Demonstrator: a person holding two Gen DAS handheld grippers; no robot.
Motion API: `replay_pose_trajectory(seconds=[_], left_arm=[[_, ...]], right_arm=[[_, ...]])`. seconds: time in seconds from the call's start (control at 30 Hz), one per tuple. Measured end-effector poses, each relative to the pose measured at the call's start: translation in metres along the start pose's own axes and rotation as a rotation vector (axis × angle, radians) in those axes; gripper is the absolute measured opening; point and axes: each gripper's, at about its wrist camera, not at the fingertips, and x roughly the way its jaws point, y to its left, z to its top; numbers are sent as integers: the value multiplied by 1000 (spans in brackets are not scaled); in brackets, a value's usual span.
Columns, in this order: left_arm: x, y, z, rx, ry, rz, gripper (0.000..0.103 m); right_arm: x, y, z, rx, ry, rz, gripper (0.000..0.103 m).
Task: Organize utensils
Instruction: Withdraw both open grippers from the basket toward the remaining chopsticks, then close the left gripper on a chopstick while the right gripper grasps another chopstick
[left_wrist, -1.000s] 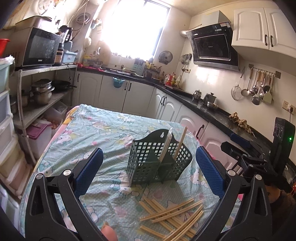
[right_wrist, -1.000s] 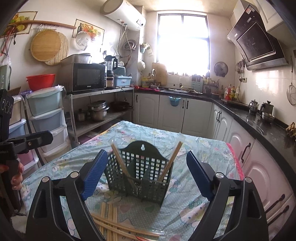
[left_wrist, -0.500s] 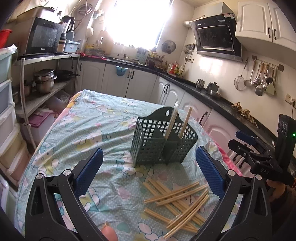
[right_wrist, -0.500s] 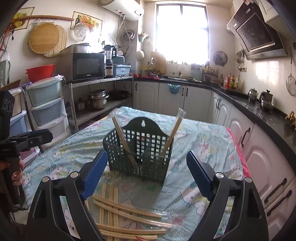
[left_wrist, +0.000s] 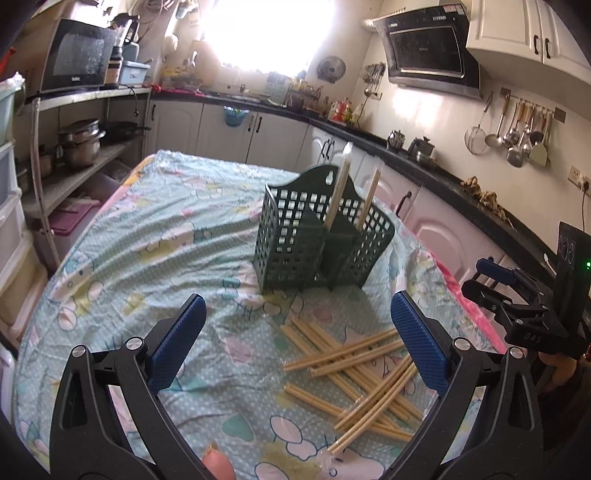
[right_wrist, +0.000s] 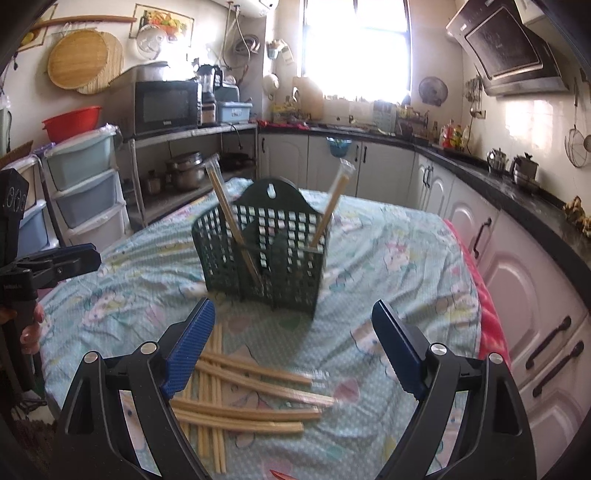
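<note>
Left tongs (left_wrist: 293, 339): wide open, nothing between the blue pads; they hang over the near part of the worktop (left_wrist: 155, 236), above the left edge of the loose sticks.
Holder (left_wrist: 317, 236): green slotted caddy, upright on the cloth-covered worktop, far of both tongs, about mid-scene.
Done so far: two chopsticks (left_wrist: 338, 192) stand in the holder, leaning apart; in the right wrist view one leans left, one leans right. Each seems to sit in its own compartment, but which one I cannot tell for sure.
Left to do: the loose pile (left_wrist: 358, 373) lies flat on the worktop, near side of the holder, crossed over one another. Roughly a dozen, count uncertain. Some look sleeved in clear wrap.
Right tongs (right_wrist: 293, 343): wide open as well, empty; they hang over the right end of the same pile, holder straight ahead.
Progress (judgement): early. Most sticks are still on the cloth, only two stowed.
Next step (judgement): pick one stick off the top of the pile; crossed sticks may drag neighbours along.
Not visible: holder floor, so any short items inside cannot be ruled out.
</note>
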Motion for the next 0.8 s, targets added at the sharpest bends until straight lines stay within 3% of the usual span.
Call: replay_pose_trajectory(seconds=[0.5,0.63,0.8], left_arm=[[26,2,-26,3,105,-30,91],[37,4,-33,-5,142,-42,84],[51,10,-39,-37,191,-60,68]], right_arm=[[15,-9,-57,15,139,-14,81],[26,-18,-68,61,191,2,74],[40,-36,-75,131,241,5,62]])
